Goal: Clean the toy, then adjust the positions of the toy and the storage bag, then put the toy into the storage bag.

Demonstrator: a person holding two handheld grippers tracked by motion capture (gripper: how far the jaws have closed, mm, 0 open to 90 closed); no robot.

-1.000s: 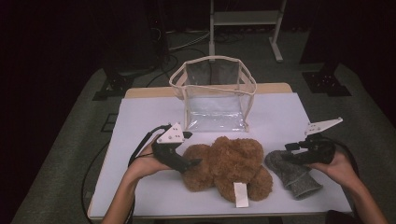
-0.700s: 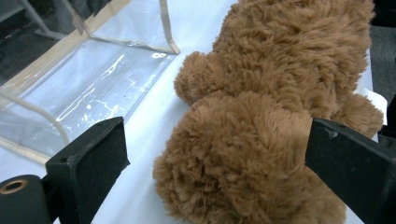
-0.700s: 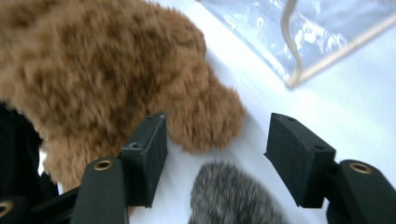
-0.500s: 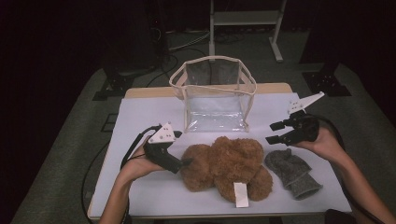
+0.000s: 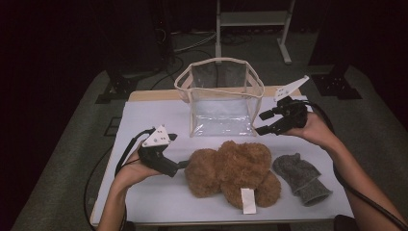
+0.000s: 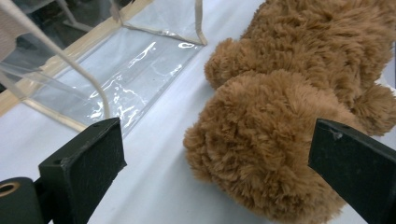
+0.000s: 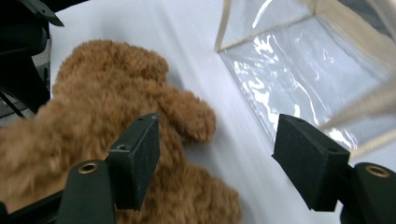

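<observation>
Lying on the white table (image 5: 154, 202), near its front edge, brown plush teddy bear (image 5: 231, 173) sits just in front of the clear plastic tote bag (image 5: 219, 103). Long axis runs roughly left-right across the table; white tag (image 5: 247, 200) points toward the person. Can't tell which end is the head. Looks light, soft, compressible, not fragile; fur may slip, so pinch deep into a rounded lobe or limb. Left gripper (image 5: 183, 164) jaws spread, straddling the bear's left end, nothing clamped. Right gripper (image 5: 262, 122) jaws apart, empty, raised beside the bag's right corner. Grey mitten (image 5: 300, 175) lies right of the bear.
</observation>
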